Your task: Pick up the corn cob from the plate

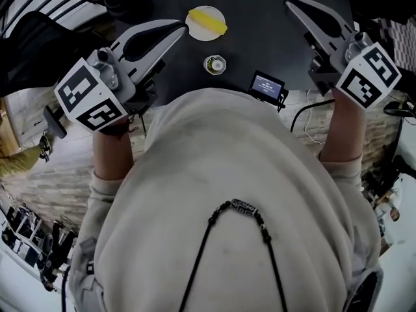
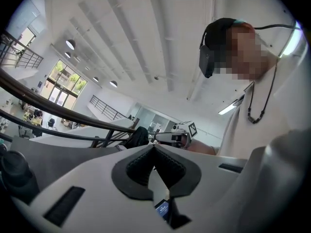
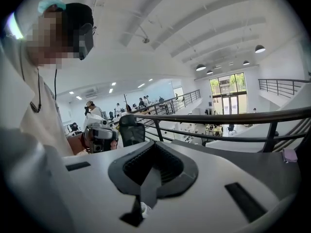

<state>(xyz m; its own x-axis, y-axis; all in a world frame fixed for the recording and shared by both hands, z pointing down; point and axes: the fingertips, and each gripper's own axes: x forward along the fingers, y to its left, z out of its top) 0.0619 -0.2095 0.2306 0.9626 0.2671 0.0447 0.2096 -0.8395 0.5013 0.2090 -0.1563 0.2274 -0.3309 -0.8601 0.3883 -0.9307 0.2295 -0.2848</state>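
Note:
A yellow corn cob (image 1: 209, 21) lies across a small white plate (image 1: 197, 29) on the dark table (image 1: 260, 38), at the top of the head view. My left gripper (image 1: 177, 26) is held just left of the plate, its tip pointing toward the rim. My right gripper (image 1: 290, 5) hangs further off to the plate's right. In the left gripper view the left gripper (image 2: 154, 146) has its pads together, with nothing between them. In the right gripper view the right gripper (image 3: 154, 143) is likewise shut and empty. Neither gripper view shows the corn.
A small round jar (image 1: 214, 64) stands on the table nearer to me than the plate. A small device with a lit screen (image 1: 267, 86) sits at the table's near edge, with a cable (image 1: 305, 112) trailing right. My torso hides the lower table edge.

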